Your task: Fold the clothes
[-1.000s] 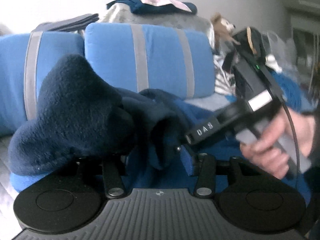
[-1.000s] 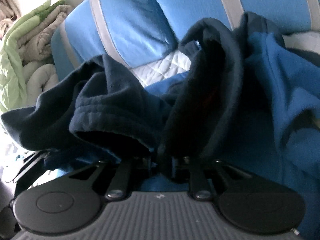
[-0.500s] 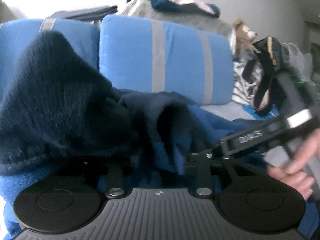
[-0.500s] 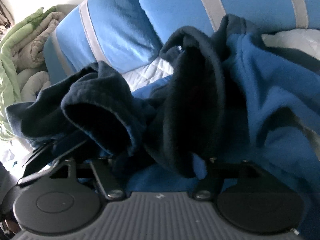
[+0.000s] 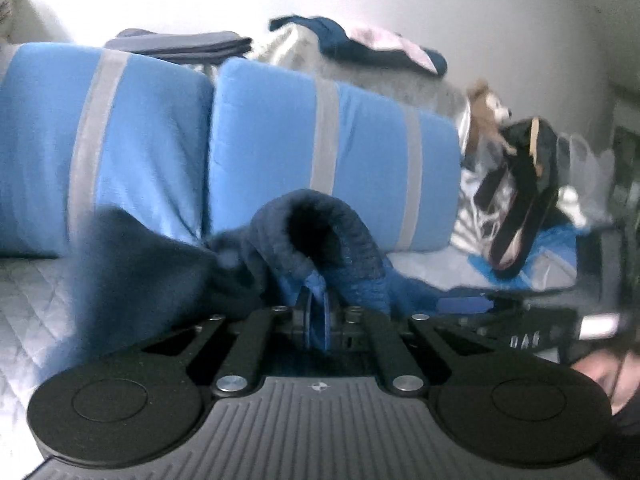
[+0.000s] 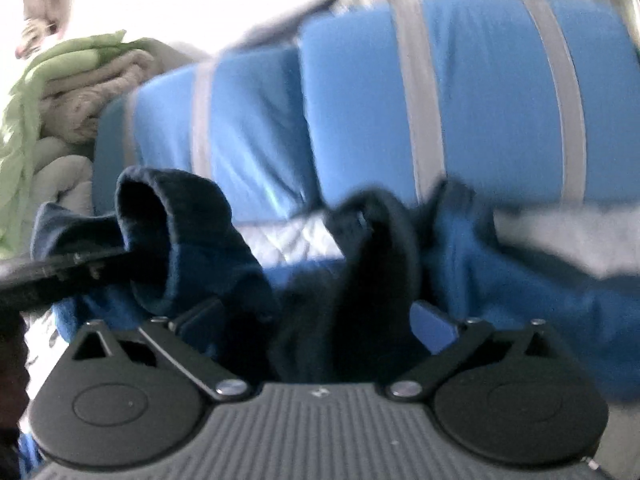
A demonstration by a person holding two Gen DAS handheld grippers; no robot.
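One fleece garment (image 5: 344,256), navy and blue, lower centre, heaped before blue cushions (image 5: 320,148) | soft, light, floppy (sags if held by one point) | left gripper (image 5: 318,312) clenched on blue edge | right gripper (image 6: 316,320) opening, cloth between, not pinched | best grasped at cuff (image 6: 148,216) or hem.

I see the fleece garment (image 5: 344,256) on the bed (image 5: 32,304), before two cushions (image 5: 328,152); folded clothes (image 5: 180,42) apparently lie behind.

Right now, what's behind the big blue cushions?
A grey heap rises behind the cushions, with a navy and pink garment and folded dark clothes on top. The cushions hide everything lower down.
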